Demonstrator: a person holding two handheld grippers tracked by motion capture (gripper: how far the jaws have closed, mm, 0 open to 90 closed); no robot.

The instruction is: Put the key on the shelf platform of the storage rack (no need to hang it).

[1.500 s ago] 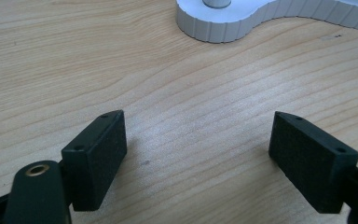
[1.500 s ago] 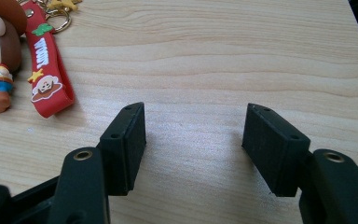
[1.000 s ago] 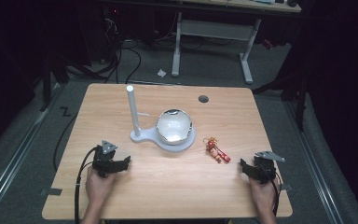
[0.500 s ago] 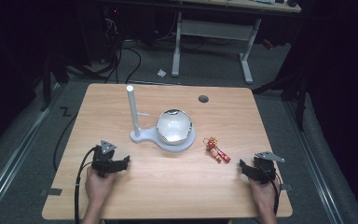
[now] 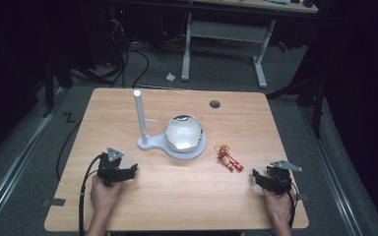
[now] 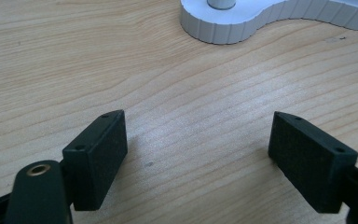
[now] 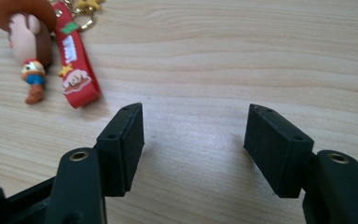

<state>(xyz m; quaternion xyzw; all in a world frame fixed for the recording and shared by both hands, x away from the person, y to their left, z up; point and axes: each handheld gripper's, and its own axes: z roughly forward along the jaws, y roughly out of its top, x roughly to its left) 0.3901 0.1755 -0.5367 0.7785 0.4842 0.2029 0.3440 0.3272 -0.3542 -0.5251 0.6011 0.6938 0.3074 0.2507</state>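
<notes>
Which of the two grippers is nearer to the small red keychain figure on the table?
The right gripper. The red keychain figure with its strap lies just ahead-left of its open fingers, while the left gripper sits beyond the white stand base.

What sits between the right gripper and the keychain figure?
Nothing: between the open right gripper and the keychain figure the right gripper view shows bare wooden table. The high view shows the same gap.
</notes>
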